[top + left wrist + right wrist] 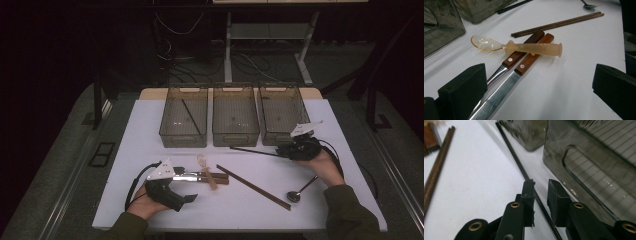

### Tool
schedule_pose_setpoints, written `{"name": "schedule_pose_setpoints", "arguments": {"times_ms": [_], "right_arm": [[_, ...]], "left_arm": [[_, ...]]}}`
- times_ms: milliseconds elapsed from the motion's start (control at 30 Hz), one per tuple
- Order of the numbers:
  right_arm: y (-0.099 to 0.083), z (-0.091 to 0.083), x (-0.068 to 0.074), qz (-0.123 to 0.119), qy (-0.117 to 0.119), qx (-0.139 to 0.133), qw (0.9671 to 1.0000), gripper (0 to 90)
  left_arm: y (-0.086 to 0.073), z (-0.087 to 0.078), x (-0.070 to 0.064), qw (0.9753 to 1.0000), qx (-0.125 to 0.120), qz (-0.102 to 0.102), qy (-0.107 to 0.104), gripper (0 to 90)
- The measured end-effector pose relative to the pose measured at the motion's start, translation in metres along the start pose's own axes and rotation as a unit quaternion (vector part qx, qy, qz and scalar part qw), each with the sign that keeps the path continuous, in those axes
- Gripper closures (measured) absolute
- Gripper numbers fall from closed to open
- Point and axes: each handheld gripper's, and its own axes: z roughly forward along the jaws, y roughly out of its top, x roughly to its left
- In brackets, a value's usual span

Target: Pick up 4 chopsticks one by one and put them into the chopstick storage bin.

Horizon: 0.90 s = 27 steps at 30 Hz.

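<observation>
**Right gripper straddling the black chopstick, not pinched yet**

Our right gripper (541,185) has its jaws a little apart with the black chopstick (519,165) running between and under them, so we'd call it released, not clamped on anything. The stick lies flat on the white table (474,182), stretching away ahead of the jaws, with the smoked plastic bin (584,152) just beside it on the gripper's right.

We reckon that stick is light, stiff and pretty slick, and thin enough to roll or skid out of the pads. Since it lies flat, the pads have to get right down to the tabletop. Pinching near this end means the far end may droop or swing, so taking it closer to the middle would carry steadier.

Our left gripper (539,82) is wide open, jaws either side of two wooden-handled knives (524,60), with a translucent spoon (524,47) lying across their handles just ahead. Beyond that sit the brown chopsticks (559,23).
</observation>
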Motion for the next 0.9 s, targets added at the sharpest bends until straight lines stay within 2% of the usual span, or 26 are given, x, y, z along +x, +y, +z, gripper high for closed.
{"name": "schedule_pose_setpoints", "arguments": {"times_ms": [267,500,900], "right_arm": [[-0.002,0.009,-0.001,-0.004,0.014,0.011,0.9998,76.5],[-0.005,0.014,0.0,-0.015,0.011,0.025,0.9995,78.8],[-0.006,0.01,0.009,-0.034,0.025,0.038,0.9984,84.2]], "left_arm": [[0.0,0.001,0.001,1.0,0.002,-0.001,-0.003,0.0],[0.0,0.002,0.001,1.0,0.004,-0.002,-0.004,0.0],[0.0,0.003,0.0,1.0,0.004,-0.001,-0.007,0.0]]}}
